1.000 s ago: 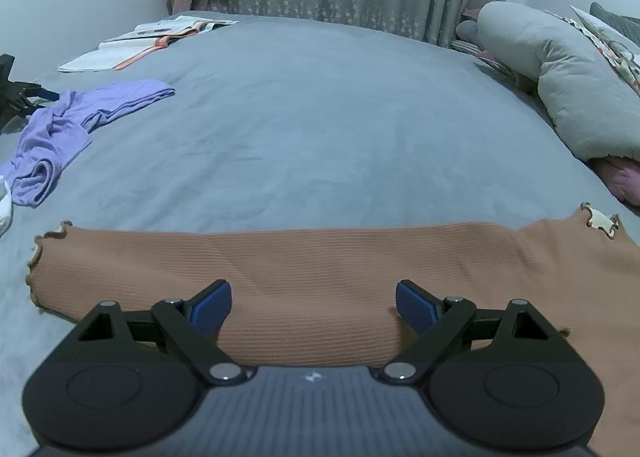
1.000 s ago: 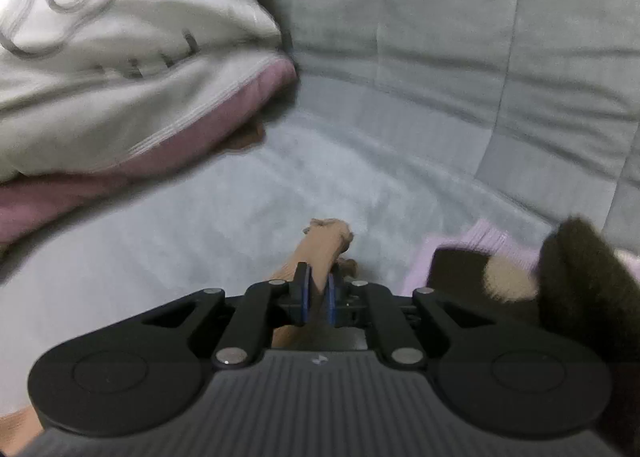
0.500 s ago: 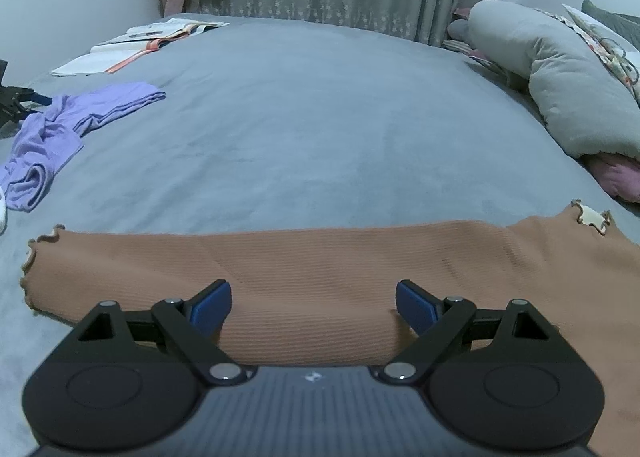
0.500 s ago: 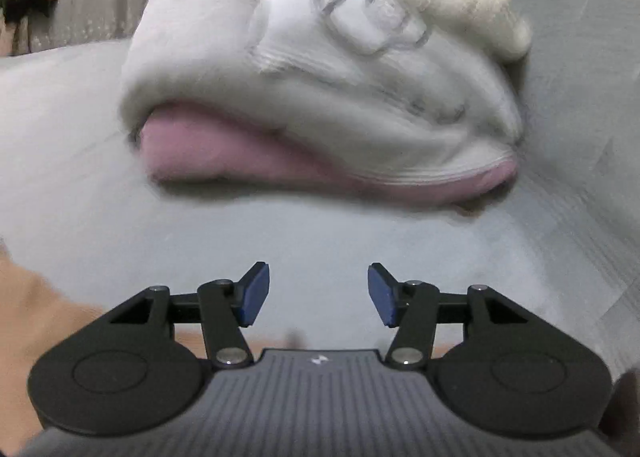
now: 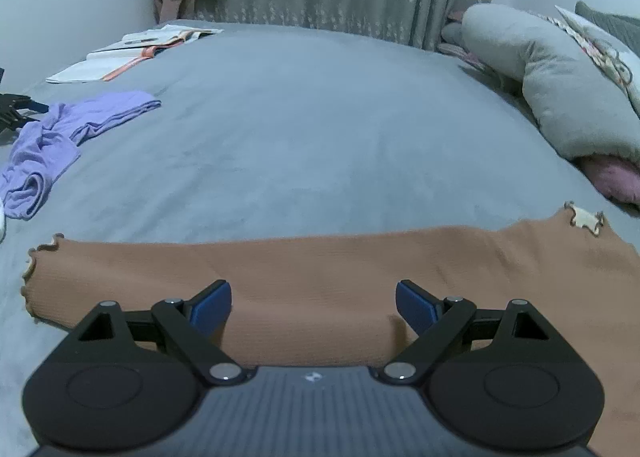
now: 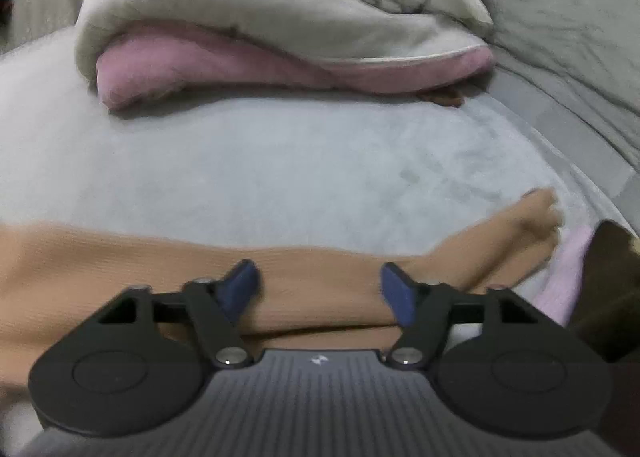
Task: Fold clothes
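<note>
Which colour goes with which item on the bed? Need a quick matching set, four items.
Items:
1. ribbed top
2. crumpled garment
3. bedspread
4. pillow under the grey cushion

Colours:
A. grey-blue
B. pink
C. tan
D. lilac

Pairs: 1-C, 2-D, 3-A, 4-B

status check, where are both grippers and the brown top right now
Left gripper open, over brown top. Right gripper opening, nothing pinched, top under it. Top flat on bed; nothing in the way.
</note>
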